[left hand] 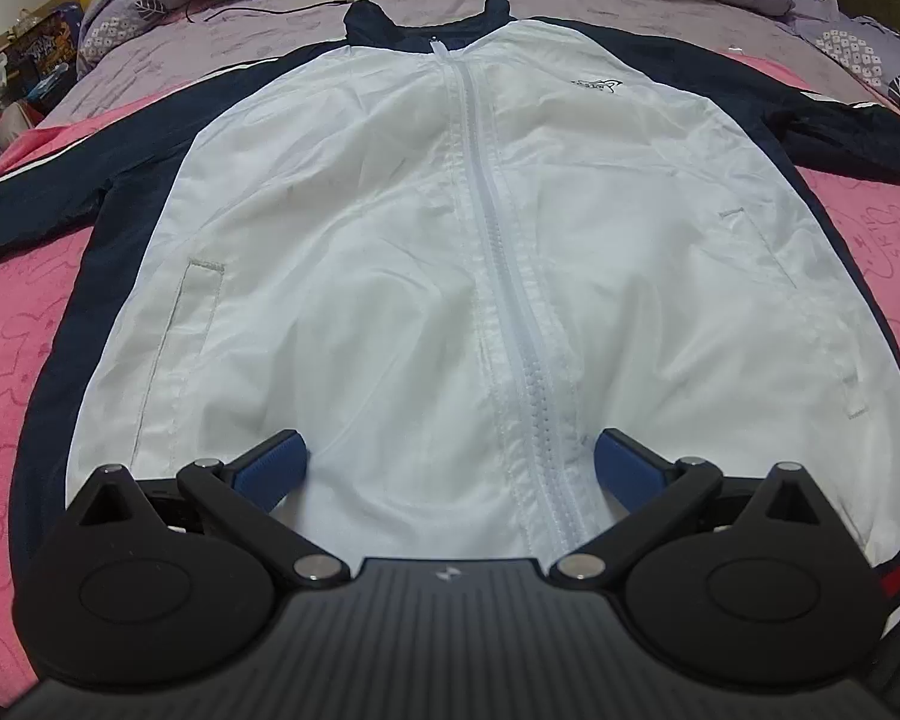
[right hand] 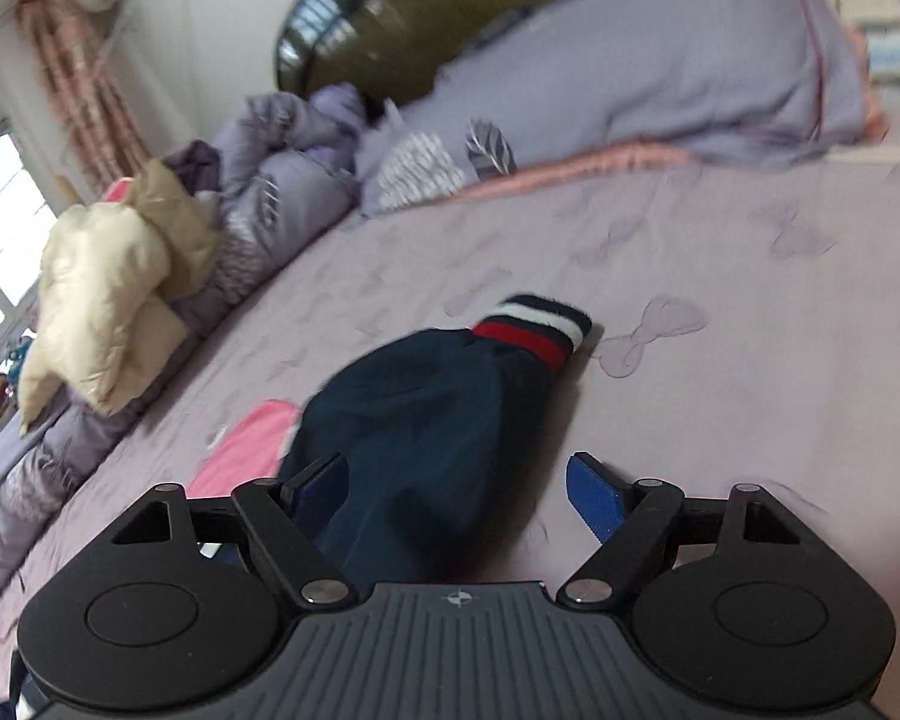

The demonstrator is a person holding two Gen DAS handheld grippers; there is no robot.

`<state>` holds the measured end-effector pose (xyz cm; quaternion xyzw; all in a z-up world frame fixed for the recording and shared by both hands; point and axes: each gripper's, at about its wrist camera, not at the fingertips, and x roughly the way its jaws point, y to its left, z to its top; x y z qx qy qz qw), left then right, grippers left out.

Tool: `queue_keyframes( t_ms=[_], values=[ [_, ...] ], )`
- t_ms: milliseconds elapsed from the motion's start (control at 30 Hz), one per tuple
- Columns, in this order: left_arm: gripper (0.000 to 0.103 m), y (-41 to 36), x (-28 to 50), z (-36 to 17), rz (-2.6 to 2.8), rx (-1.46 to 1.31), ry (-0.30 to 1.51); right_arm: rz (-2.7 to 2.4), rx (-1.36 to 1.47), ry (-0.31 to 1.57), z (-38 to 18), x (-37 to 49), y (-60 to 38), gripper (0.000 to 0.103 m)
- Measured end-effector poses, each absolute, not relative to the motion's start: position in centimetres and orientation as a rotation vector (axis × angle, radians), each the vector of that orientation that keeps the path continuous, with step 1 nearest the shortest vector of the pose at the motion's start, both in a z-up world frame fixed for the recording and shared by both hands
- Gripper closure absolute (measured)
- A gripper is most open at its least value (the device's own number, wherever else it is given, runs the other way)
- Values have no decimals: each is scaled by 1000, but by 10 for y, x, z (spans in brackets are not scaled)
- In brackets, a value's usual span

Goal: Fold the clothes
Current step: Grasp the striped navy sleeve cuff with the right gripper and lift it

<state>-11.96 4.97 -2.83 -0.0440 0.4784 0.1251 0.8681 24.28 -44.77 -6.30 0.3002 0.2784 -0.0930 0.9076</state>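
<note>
A white-fronted jacket [left hand: 360,252] with navy sides and sleeves lies zipped and face up on the bed, collar [left hand: 426,30] at the far end. My left gripper [left hand: 450,438] hovers over its lower front by the zipper [left hand: 510,300], jaws wide open, nothing between them. In the right wrist view one navy sleeve [right hand: 426,420] runs away from the camera and ends in a red, white and navy cuff [right hand: 534,330]. My right gripper [right hand: 456,468] stands open around that sleeve; the left finger [right hand: 318,486] is against the cloth, the right finger [right hand: 591,492] is clear of it.
A pink blanket [left hand: 18,330] lies under the jacket on a lilac sheet [right hand: 720,276]. Crumpled lilac bedding [right hand: 282,192] and a cream padded garment [right hand: 108,294] are piled along the far edge. A black cable [left hand: 270,6] trails beyond the collar. Clutter stands off the bed's left side.
</note>
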Motion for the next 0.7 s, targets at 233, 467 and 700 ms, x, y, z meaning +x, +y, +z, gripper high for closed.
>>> queue_keyframes(
  t_ms=[233,467,700],
  values=[
    [0,52,-123,-30,253,-106,980,-173,447,573,-44,265,-402,93],
    [0,60,-141,-28,185,-120,922,192,41,342,45,197,-220,94],
    [3,95,-181,-7,190,-259,800,678,-241,384,22,114,35,94]
  ],
)
